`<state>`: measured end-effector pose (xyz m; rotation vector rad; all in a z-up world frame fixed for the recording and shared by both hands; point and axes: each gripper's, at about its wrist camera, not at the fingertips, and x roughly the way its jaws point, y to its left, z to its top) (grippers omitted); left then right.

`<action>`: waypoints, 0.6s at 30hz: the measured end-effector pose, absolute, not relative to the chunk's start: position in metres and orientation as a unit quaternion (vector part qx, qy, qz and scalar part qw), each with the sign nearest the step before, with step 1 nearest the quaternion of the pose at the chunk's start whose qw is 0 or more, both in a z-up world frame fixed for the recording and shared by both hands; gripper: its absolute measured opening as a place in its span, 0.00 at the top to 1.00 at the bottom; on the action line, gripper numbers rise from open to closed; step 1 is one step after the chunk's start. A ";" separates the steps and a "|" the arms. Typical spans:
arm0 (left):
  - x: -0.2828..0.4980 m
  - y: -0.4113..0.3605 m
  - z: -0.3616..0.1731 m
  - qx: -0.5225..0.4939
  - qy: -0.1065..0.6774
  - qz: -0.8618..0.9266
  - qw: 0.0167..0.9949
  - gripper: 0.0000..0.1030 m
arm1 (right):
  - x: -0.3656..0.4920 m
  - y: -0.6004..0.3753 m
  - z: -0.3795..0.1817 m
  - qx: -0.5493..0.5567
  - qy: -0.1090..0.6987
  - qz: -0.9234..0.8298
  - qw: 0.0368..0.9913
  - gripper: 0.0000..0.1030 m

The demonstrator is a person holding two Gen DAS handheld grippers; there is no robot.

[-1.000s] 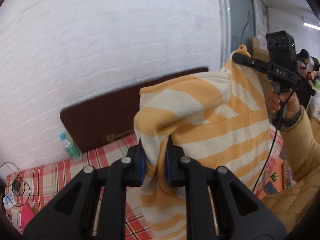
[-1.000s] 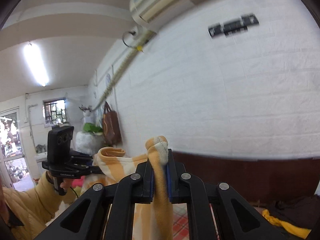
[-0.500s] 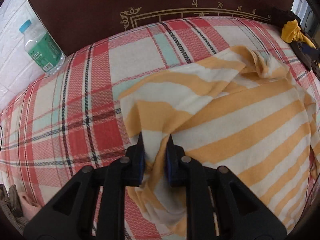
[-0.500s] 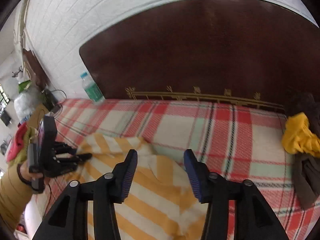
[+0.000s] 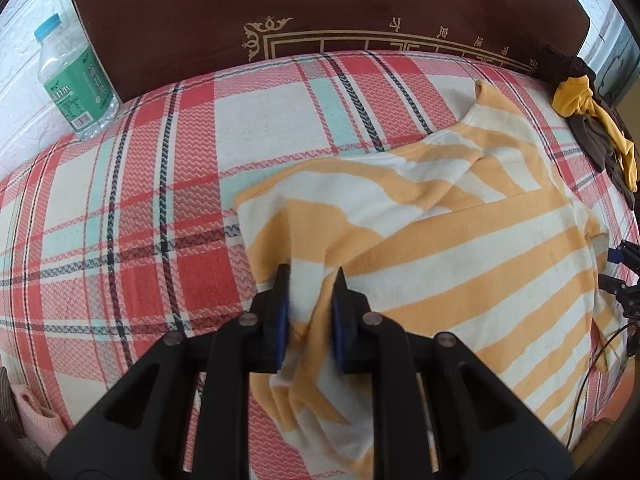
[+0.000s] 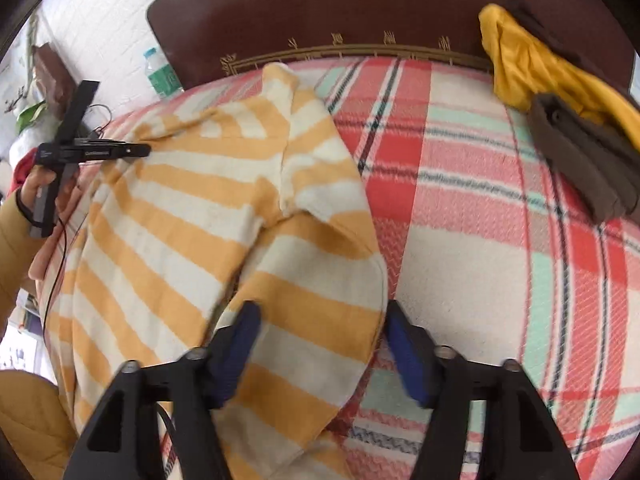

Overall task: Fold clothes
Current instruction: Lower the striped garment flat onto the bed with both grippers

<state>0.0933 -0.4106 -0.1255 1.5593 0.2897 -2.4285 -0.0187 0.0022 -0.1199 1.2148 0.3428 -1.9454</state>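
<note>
A second ago the striped shirt (image 5: 460, 248) hung in the air between both grippers, in front of the white wall; now it lies spread on the plaid blanket (image 5: 152, 184), and the right gripper (image 6: 322, 344), which pinched a corner then, stands with its jaws wide apart and nothing between them.

The shirt lies roughly flat across the bed, orange and cream stripes up. One sleeve (image 6: 280, 92) reaches toward the headboard (image 5: 320, 4), and wrinkles run through the middle. Its near edge droops off the front of the bed. The left gripper (image 5: 310, 300) is closed on a bunched ridge of cloth at the shirt's left edge, the fabric gathered between its blue pads.

The step in hand looks like laying the shirt out flat for folding. To do it well, the left gripper should draw its edge outward until the wrinkles ease, then let go low, so the cloth does not spring back. The right gripper hovers over the opposite side and is placed to smooth or take that edge. The drooping hem may drag the shirt forward, so it wants pulling further onto the bed.

Further out, a water bottle (image 5: 74, 84) stands at the blanket's far left corner, and a heap of yellow and brown clothes (image 6: 560, 92) lies at the far right, well apart from the shirt.
</note>
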 end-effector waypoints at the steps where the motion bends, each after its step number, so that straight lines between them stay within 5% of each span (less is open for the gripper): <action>1: 0.094 -0.410 -0.125 0.533 0.100 -0.832 0.120 0.82 | -0.017 0.002 -0.122 0.480 0.142 -0.769 0.396 0.77; 2: 0.094 -0.410 -0.125 0.532 0.100 -0.832 0.120 0.82 | -0.015 0.002 -0.124 0.480 0.148 -0.770 0.393 0.94; 9: 0.096 -0.408 -0.119 0.518 0.113 -0.840 0.111 0.82 | -0.013 -0.011 -0.081 0.358 0.291 -0.833 0.303 0.95; 12: 0.096 -0.407 -0.120 0.515 0.118 -0.842 0.107 0.82 | -0.013 -0.017 -0.055 0.283 0.358 -0.853 0.253 0.92; 14: 0.097 -0.409 -0.125 0.519 0.124 -0.839 0.109 0.82 | -0.012 -0.021 -0.047 0.270 0.382 -0.847 0.254 0.69; 18: 0.102 -0.415 -0.133 0.522 0.138 -0.834 0.115 0.80 | 0.001 -0.005 -0.070 0.390 0.282 -0.787 0.385 0.62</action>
